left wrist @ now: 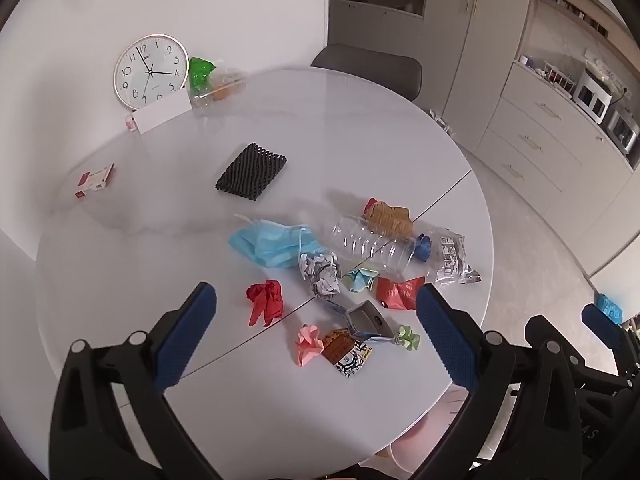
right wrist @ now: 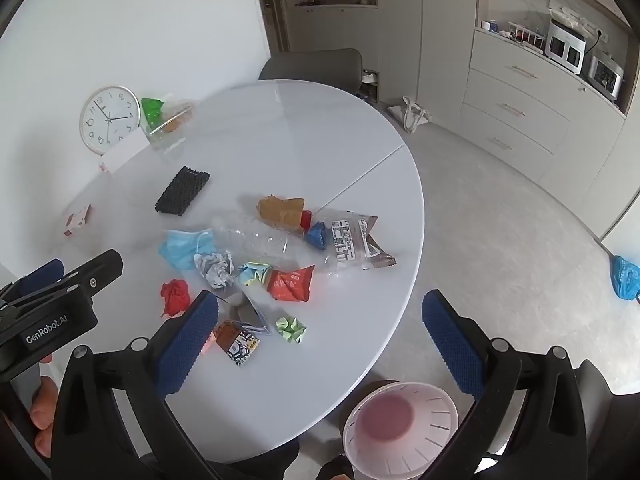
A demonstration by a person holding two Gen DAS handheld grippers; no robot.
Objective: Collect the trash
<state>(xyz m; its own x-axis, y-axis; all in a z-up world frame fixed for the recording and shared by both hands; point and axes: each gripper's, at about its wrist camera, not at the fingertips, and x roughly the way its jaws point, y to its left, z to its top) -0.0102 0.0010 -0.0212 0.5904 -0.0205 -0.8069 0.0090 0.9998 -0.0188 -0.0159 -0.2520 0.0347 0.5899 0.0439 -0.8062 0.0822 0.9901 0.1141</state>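
A heap of trash lies on the round white table (left wrist: 160,264): a blue face mask (left wrist: 272,244), a clear plastic bottle (left wrist: 372,244), crumpled grey paper (left wrist: 320,274), a red wad (left wrist: 266,300), a red wrapper (left wrist: 400,292), pink paper (left wrist: 309,344) and a small printed carton (left wrist: 348,352). My left gripper (left wrist: 316,290) hovers open above the heap's near side, touching nothing. My right gripper (right wrist: 320,296) is also open and empty, over the table's near right edge. A pink bin (right wrist: 400,424) stands on the floor below that edge.
A wall clock (left wrist: 151,69), a black mesh mat (left wrist: 251,171), a small red-and-white box (left wrist: 94,181) and a green item (left wrist: 200,72) sit toward the table's far side. A dark chair (right wrist: 312,63) stands behind. Cabinets (right wrist: 520,92) line the right wall; a blue bag (right wrist: 624,276) lies on the floor.
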